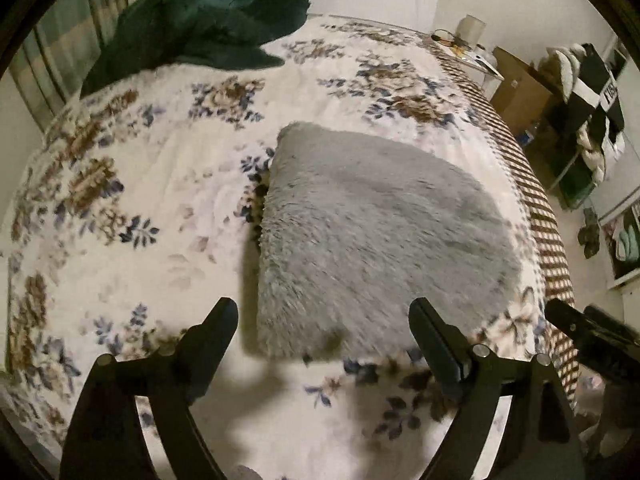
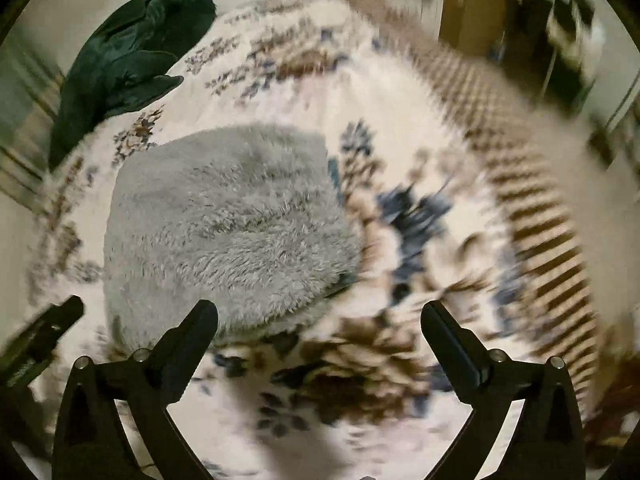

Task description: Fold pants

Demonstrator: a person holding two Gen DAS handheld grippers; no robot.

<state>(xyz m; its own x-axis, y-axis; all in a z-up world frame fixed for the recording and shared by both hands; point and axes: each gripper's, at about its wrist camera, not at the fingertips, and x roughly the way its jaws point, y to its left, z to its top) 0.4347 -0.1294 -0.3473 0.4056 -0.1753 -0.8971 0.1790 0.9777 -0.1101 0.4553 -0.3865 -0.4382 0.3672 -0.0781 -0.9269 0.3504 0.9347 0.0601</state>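
On the bed with the flowered blanket (image 1: pixel 168 184), the grey fluffy pants (image 1: pixel 372 236) lie folded into a thick, compact pile, near the striped edge of the blanket. Beyond the pants, at the far corner of the bed, a dark green garment (image 1: pixel 200 20) lies in a heap, well apart from them. Past the striped edge, beside the bed, stands a small bedside table (image 1: pixel 472 48) with glasses and a pale cup on it, then a cardboard box (image 1: pixel 520 92) and a rack with clothes (image 1: pixel 588 120).

The left hand-held gripper (image 1: pixel 324 320) hovers above the near edge of the pants, its fingers spread wide and holding nothing. The right hand-held gripper (image 2: pixel 320 320) is also spread and grips nothing; the pants (image 2: pixel 224 232) are just in front of its left finger. Nothing lies between either gripper and the pants.

The right wrist view is strongly blurred, so the blanket pattern and the furniture there are hard to read. Only a tip of the other gripper shows at the border of each view.
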